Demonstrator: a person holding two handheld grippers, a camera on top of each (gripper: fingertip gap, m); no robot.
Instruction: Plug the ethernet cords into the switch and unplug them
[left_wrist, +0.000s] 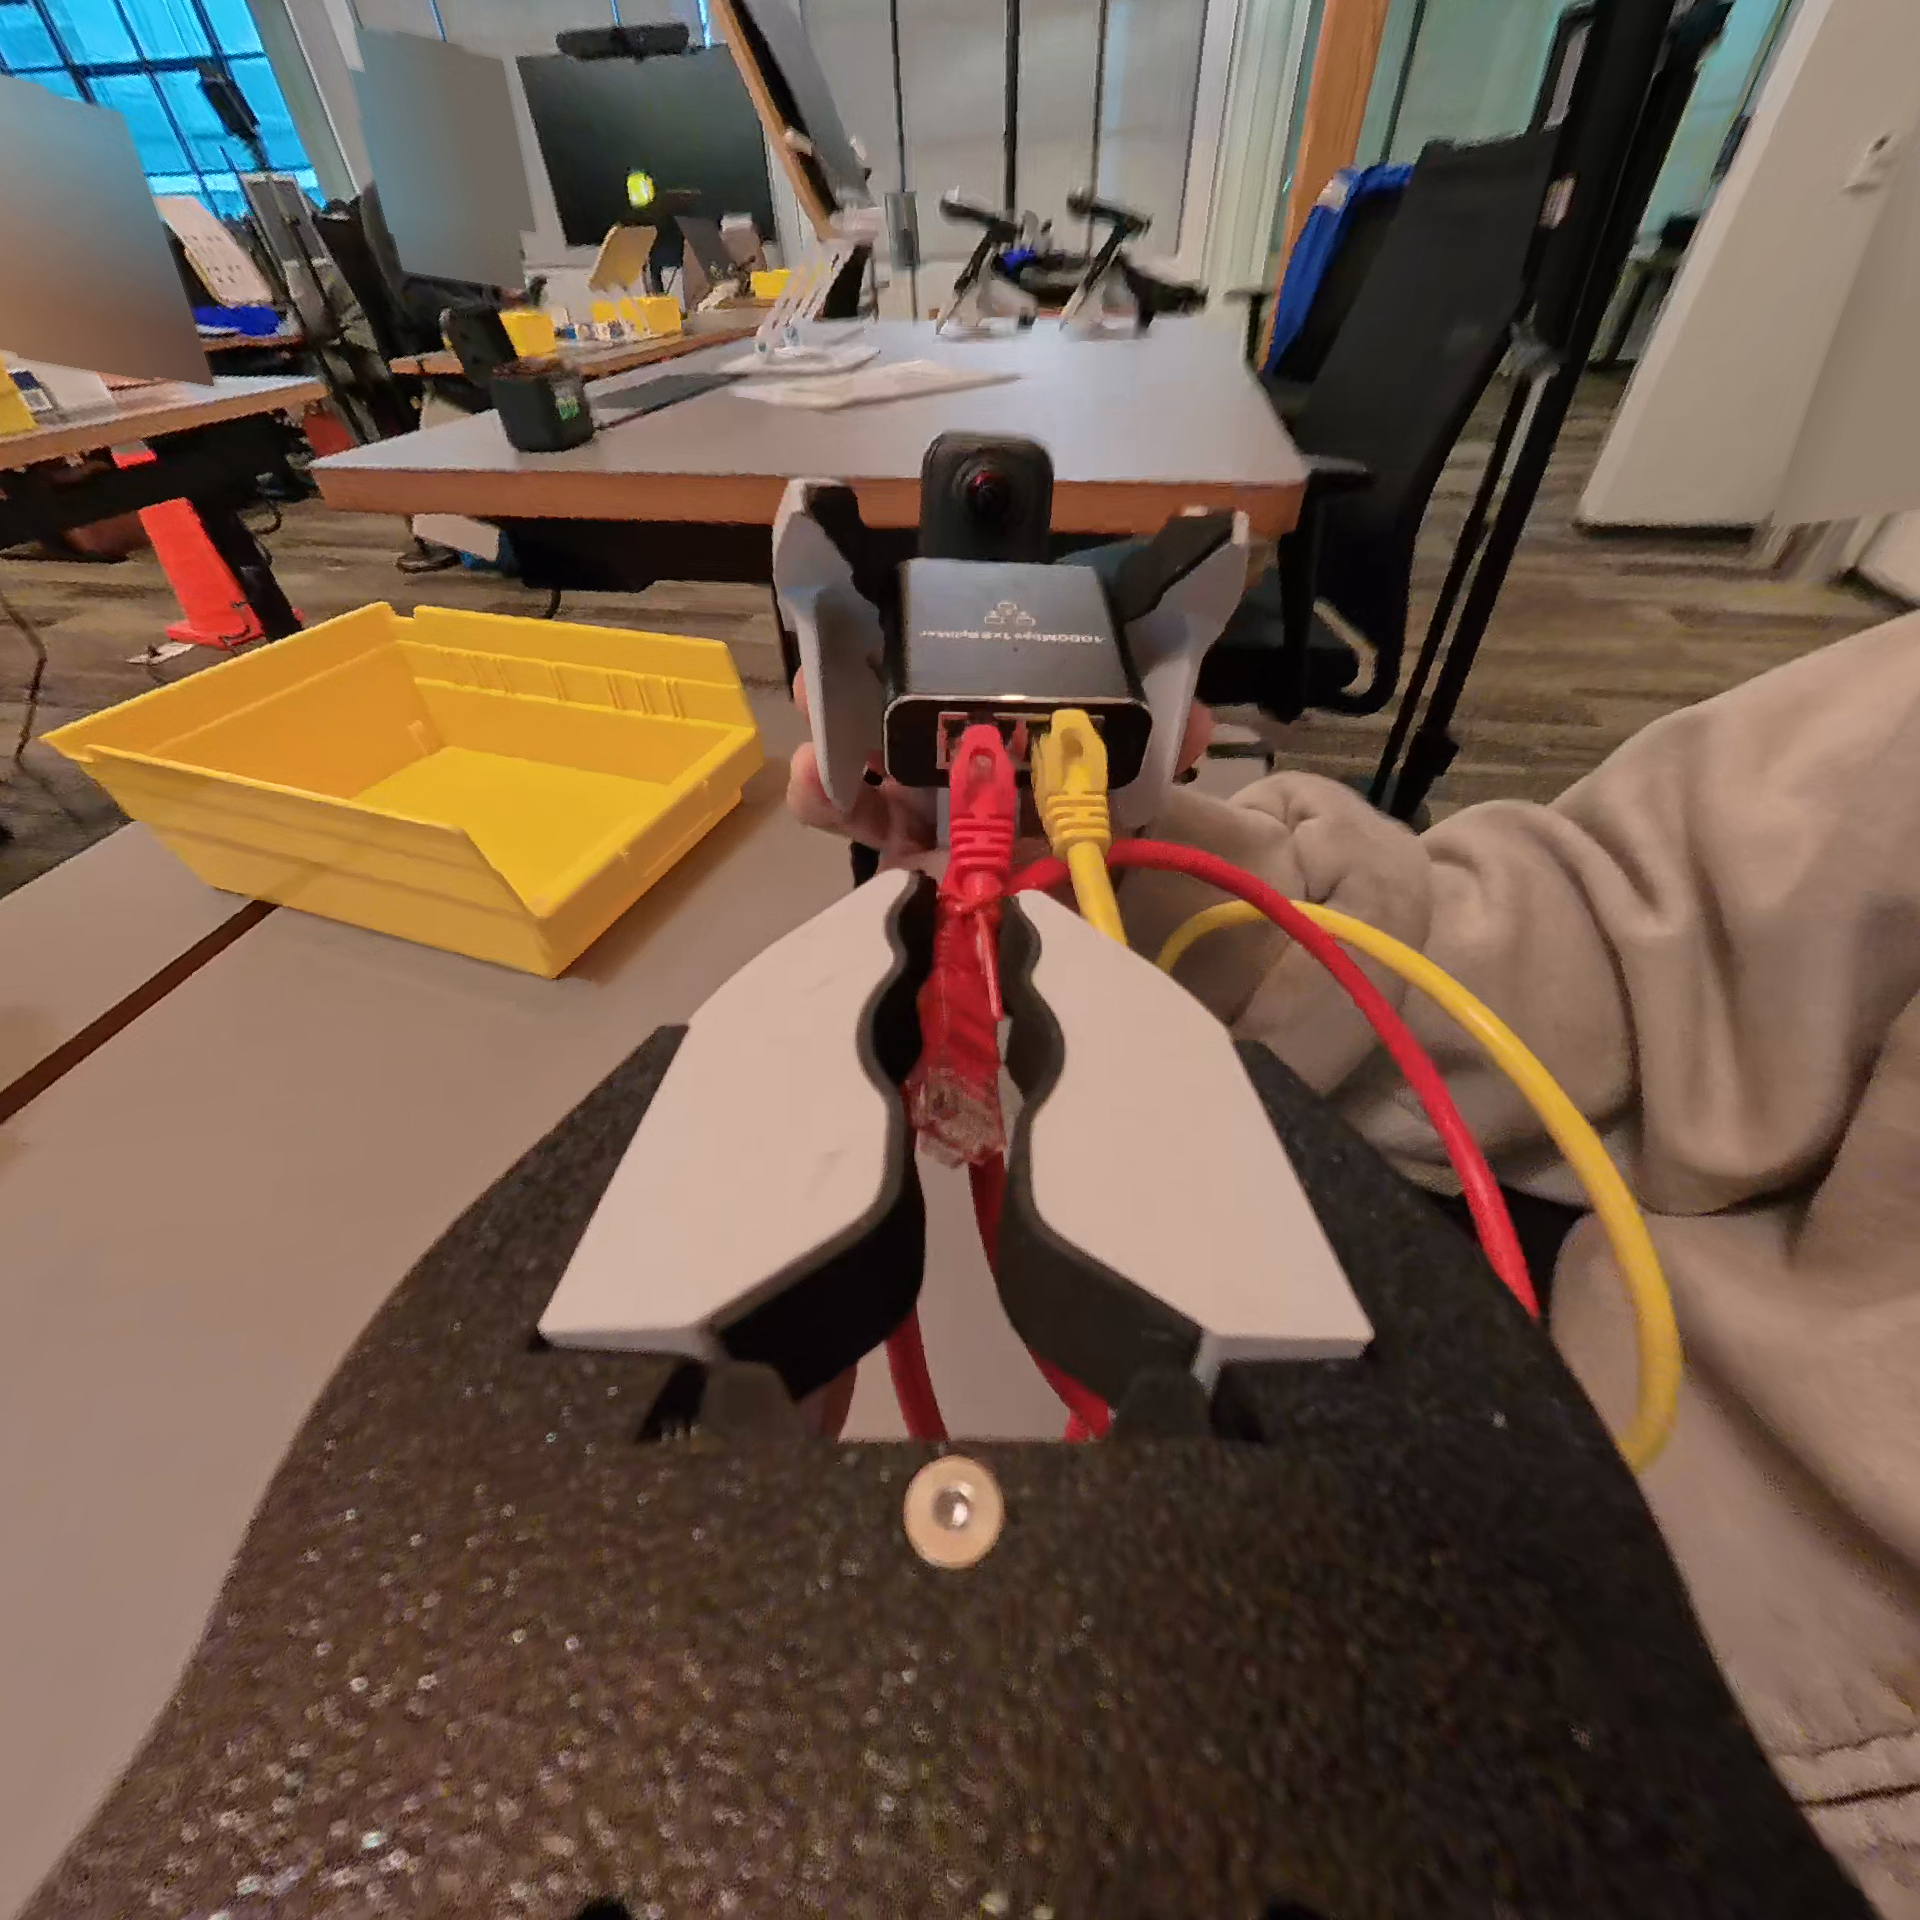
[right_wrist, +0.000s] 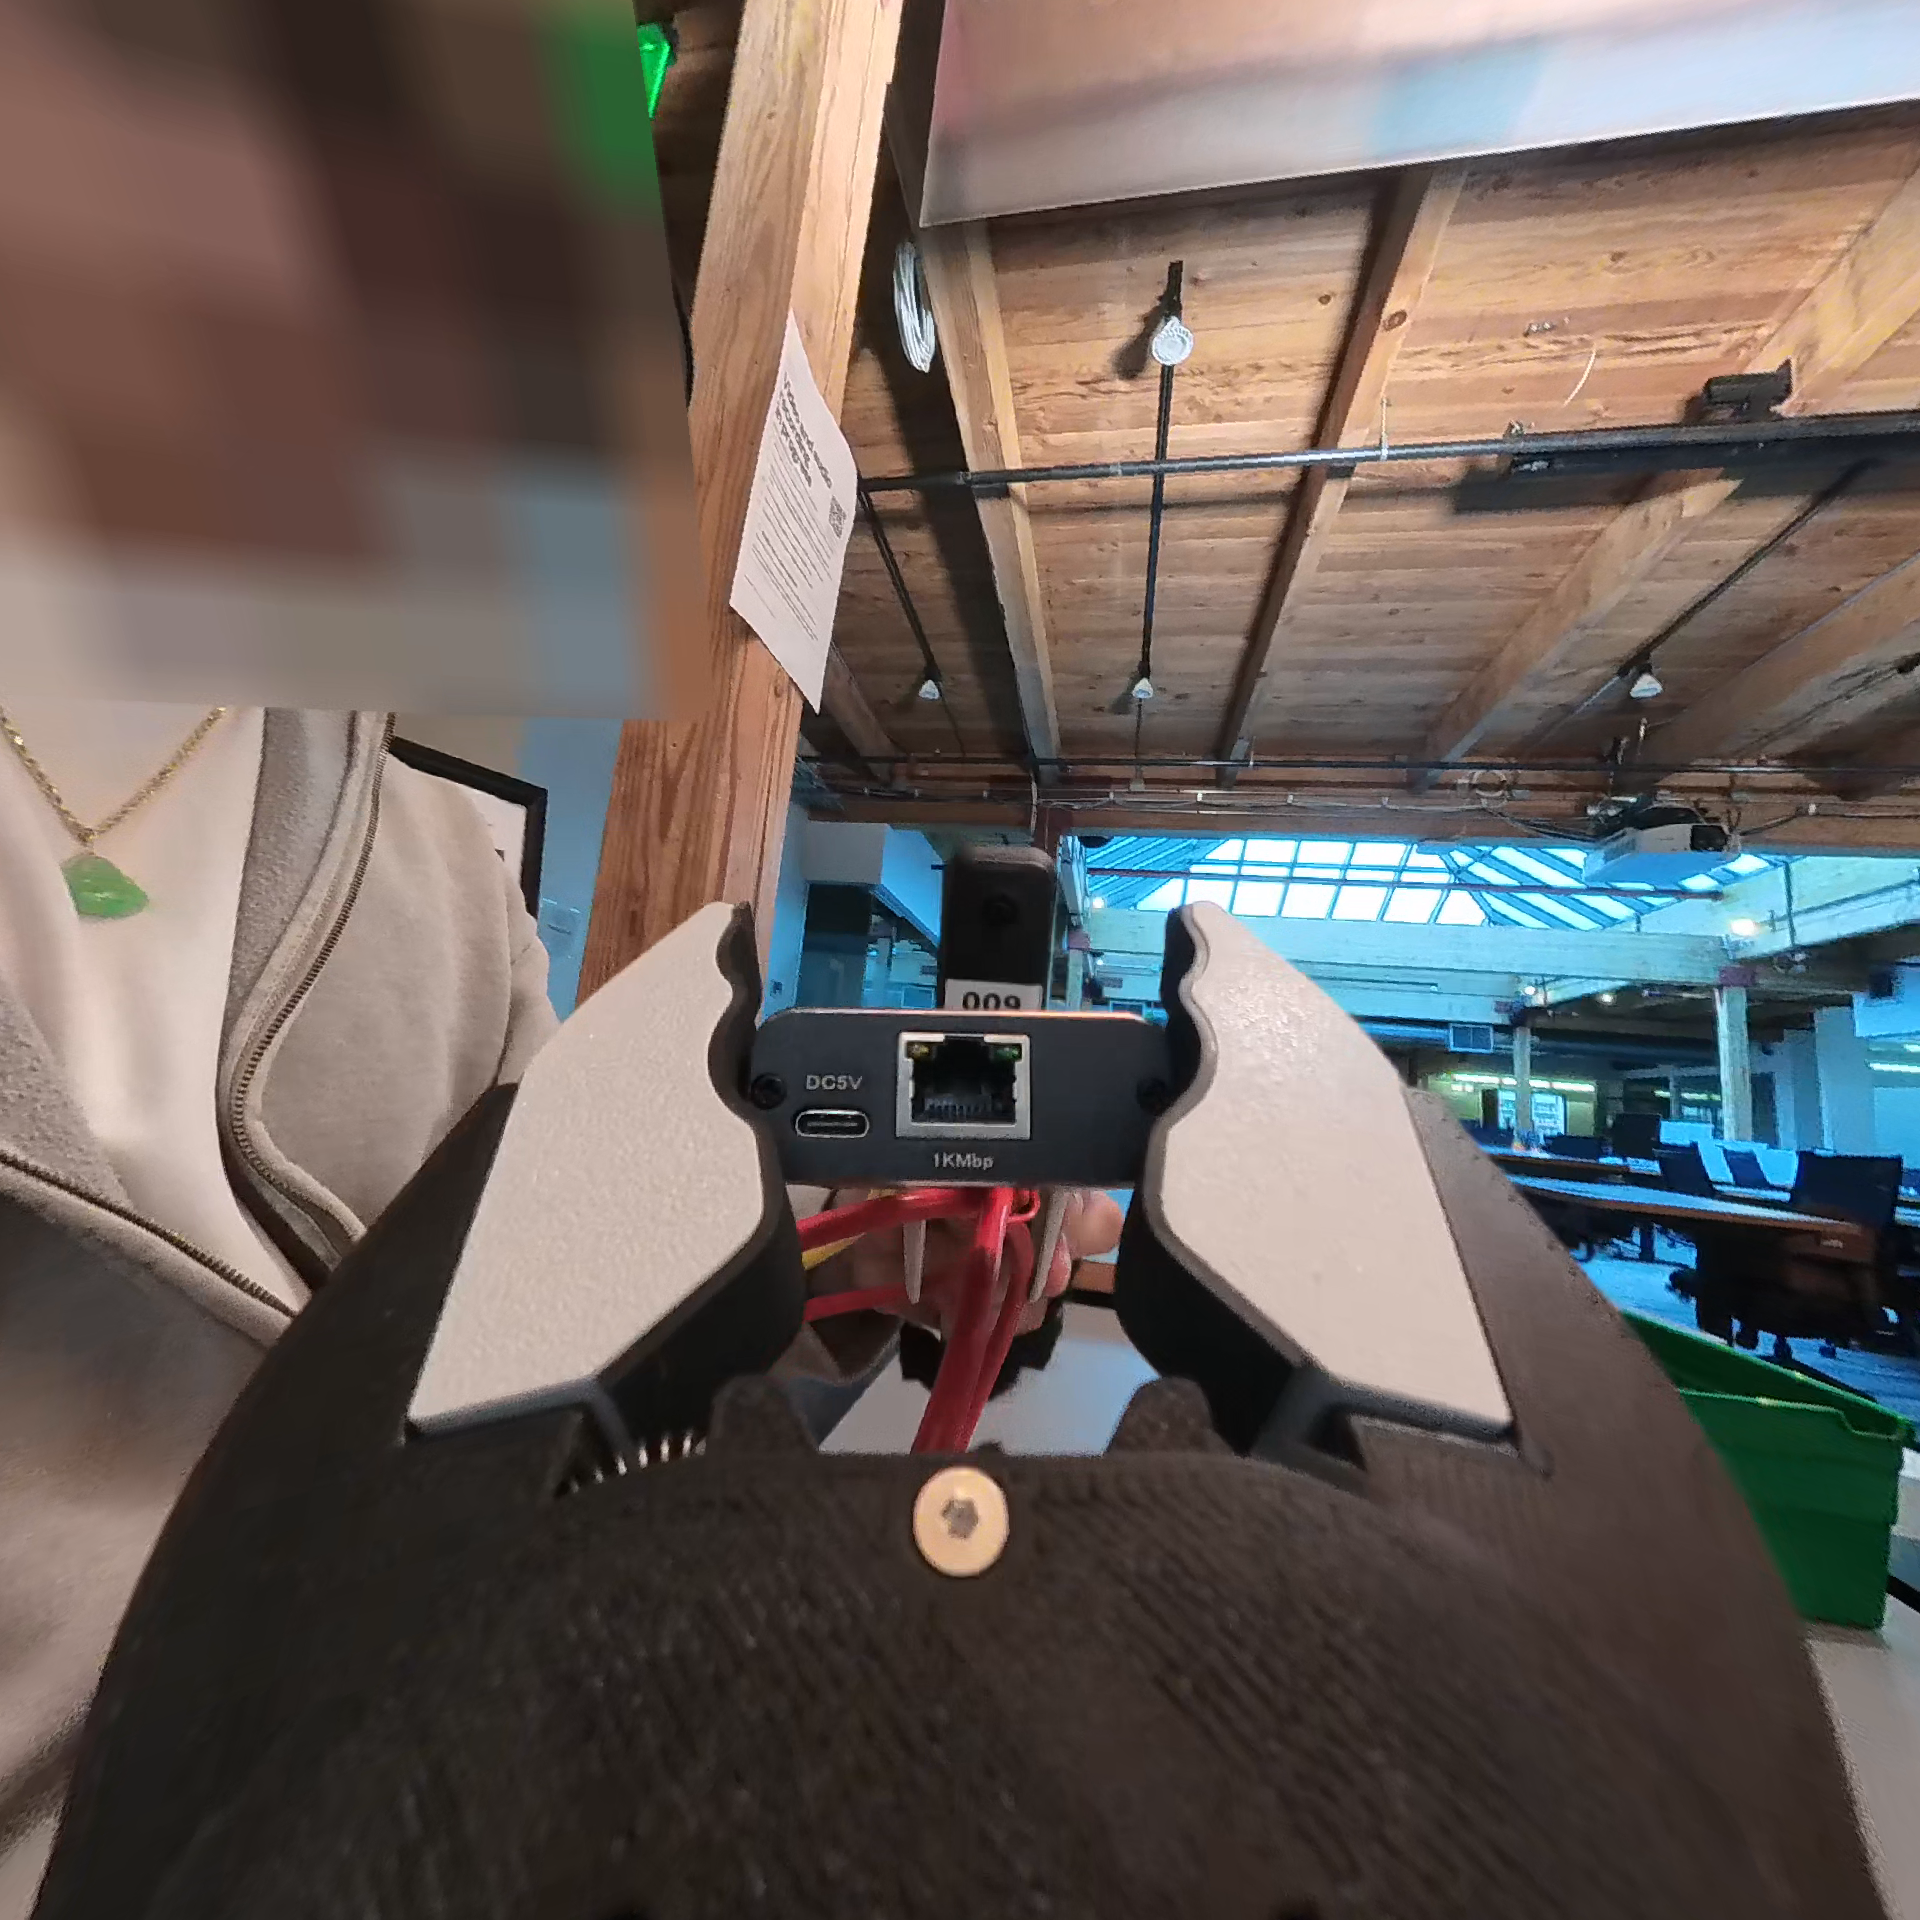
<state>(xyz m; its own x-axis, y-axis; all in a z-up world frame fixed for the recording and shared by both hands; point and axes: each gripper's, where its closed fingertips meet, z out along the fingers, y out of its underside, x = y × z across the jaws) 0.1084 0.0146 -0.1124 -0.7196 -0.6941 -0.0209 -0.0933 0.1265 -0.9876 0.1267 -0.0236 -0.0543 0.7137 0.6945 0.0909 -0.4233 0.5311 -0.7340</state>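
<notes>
The yellow bin (left_wrist: 416, 769) sits left of the left gripper (left_wrist: 961, 914), whose fingers pinch the red cord (left_wrist: 971, 821). It and the yellow cord (left_wrist: 1070, 790) are both plugged into the switch (left_wrist: 1013, 665), clamped between the right gripper (right_wrist: 961, 1091) fingers. Unplugging seems left.
</notes>
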